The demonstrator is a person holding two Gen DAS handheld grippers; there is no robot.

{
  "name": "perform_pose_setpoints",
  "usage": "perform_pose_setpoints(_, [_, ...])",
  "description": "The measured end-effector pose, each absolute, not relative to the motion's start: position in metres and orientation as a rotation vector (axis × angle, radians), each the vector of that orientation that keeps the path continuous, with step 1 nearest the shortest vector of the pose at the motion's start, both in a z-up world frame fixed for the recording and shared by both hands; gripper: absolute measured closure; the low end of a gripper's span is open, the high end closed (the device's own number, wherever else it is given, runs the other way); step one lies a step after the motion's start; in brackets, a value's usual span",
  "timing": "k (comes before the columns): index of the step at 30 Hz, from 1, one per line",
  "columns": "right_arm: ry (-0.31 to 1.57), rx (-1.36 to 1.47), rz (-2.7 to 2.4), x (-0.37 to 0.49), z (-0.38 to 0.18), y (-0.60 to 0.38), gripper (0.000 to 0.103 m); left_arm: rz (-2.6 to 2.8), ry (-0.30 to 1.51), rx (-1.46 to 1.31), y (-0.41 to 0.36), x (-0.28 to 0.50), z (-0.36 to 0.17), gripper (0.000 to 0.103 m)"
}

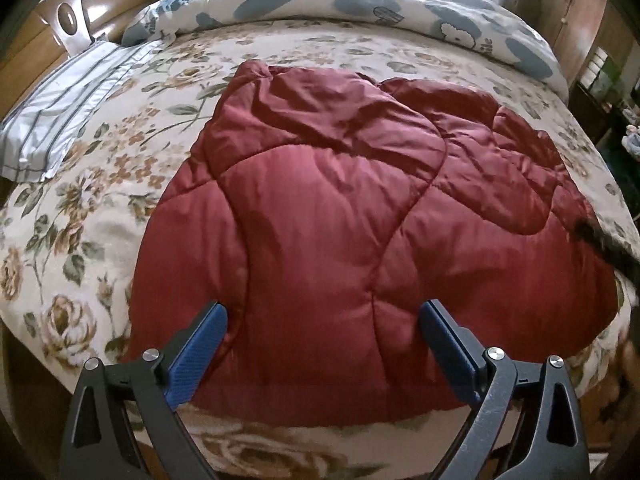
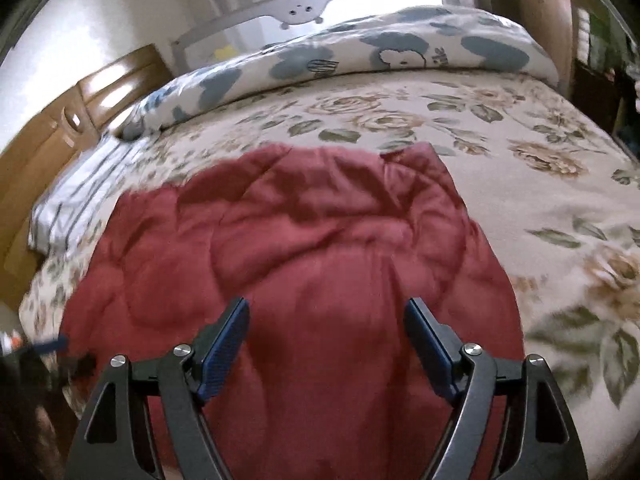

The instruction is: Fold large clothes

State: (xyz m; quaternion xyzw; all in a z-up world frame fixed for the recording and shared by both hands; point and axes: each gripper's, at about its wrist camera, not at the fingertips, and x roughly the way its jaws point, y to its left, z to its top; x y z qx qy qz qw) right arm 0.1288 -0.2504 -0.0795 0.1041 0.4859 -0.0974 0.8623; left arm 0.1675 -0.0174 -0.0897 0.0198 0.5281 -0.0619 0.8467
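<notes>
A dark red quilted padded garment (image 1: 340,200) lies spread flat on the flowered bed sheet (image 1: 100,200), its upper part creased and partly folded over. My left gripper (image 1: 324,308) hovers open over the garment's near left part, and its blue pads (image 1: 200,344) touch no cloth. In the right wrist view the same garment (image 2: 300,240) fills the middle. My right gripper (image 2: 327,304) hangs open above its near right part with nothing between the fingers. A dark blurred shape (image 1: 600,248) crosses the garment's right edge in the left wrist view.
A rolled blue-and-white duvet (image 1: 360,4) lies along the bed's far edge. A striped grey-white cloth (image 1: 68,108) sits at the far left by the wooden headboard (image 1: 40,32). Bare flowered sheet (image 2: 540,180) stretches to the garment's right.
</notes>
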Motion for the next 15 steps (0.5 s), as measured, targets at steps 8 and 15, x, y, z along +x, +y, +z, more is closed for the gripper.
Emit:
perform_pose_setpoints(8, [1.086,0.25,-0.238,0.086,-0.105,-0.255,0.023,-0.108,1.137,0.077,-0.026,0.159,-0.093,0.003])
perform_pose_setpoints(15, [1.092,0.262,-0.244,0.085,-0.101,-0.254,0.022,-0.097,1.127,0.113,-0.034,0.161,-0.11,0.0])
